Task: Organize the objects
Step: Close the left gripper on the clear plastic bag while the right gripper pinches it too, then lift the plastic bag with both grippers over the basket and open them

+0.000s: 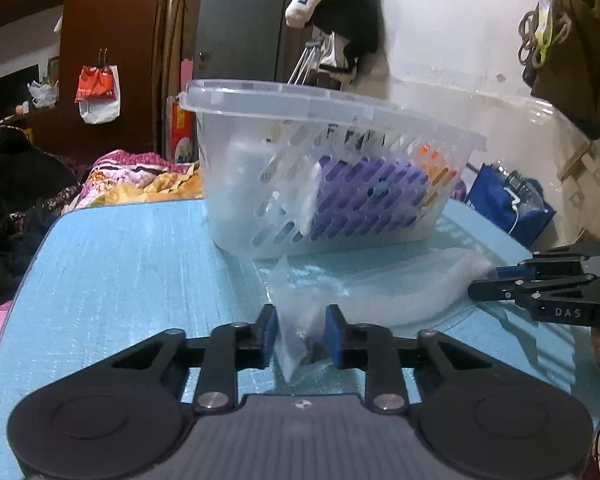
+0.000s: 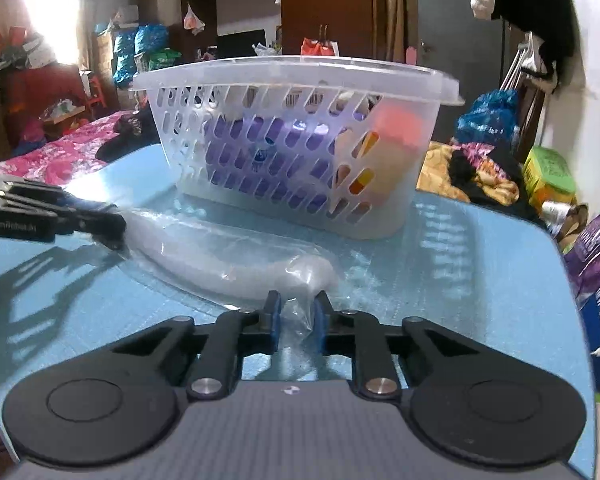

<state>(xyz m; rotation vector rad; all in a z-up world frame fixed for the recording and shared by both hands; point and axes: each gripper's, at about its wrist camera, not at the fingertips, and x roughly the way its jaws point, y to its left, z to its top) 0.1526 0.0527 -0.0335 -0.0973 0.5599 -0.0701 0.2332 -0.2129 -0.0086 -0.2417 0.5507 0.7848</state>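
A long clear plastic bag (image 1: 384, 284) (image 2: 228, 252) lies on the light blue table in front of a translucent slotted basket (image 1: 324, 168) (image 2: 300, 148). My left gripper (image 1: 301, 334) is shut on one bunched end of the bag, blue pads pressing the plastic. My right gripper (image 2: 296, 322) is shut on the other end in the same way. Each gripper shows in the other's view: the right gripper (image 1: 540, 292) at the right edge, the left gripper (image 2: 112, 236) at the left edge. The basket holds a purple pack, an orange item and white items.
The blue table (image 1: 132, 264) (image 2: 460, 280) ends at a rounded edge on the left and behind the basket. Bedding and clothes (image 1: 140, 176) lie beyond it. A blue bag (image 1: 508, 204) stands at the right, and purple packs (image 2: 596, 280) stand beside the table.
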